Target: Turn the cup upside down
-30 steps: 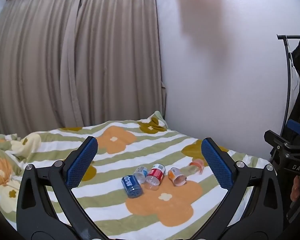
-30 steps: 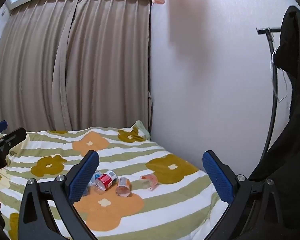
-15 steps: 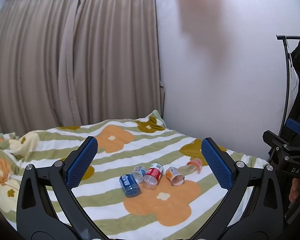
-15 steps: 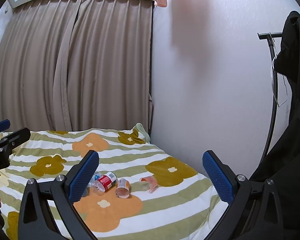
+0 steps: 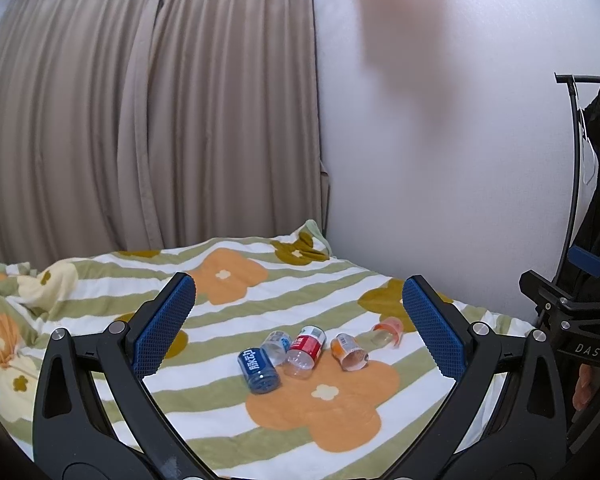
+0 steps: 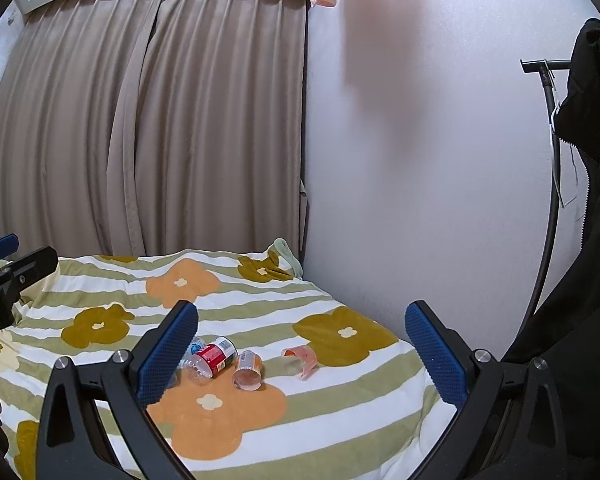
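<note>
Several small cups lie on their sides in a row on the flowered bedspread (image 5: 320, 436): a blue cup (image 5: 258, 370), a clear cup (image 5: 275, 345), a red-labelled cup (image 5: 305, 351), an orange cup (image 5: 349, 352) and a clear cup with a pink rim (image 5: 386, 331). In the right wrist view the red-labelled cup (image 6: 214, 361), the orange cup (image 6: 247, 370) and the pink-rimmed cup (image 6: 300, 360) show. My left gripper (image 5: 298, 330) is open and empty, held well short of the cups. My right gripper (image 6: 300, 350) is open and empty too.
Beige curtains (image 5: 140, 120) hang behind the bed and a white wall (image 5: 440, 160) runs along its right side. A black clothes rack (image 5: 576, 184) with dark garments (image 6: 580, 280) stands at the right. The other gripper's body shows at each view's edge (image 5: 568, 320).
Both cameras have tilted slightly, so the cups sit a little differently in each view. The cups have not moved and both grippers stay open.
</note>
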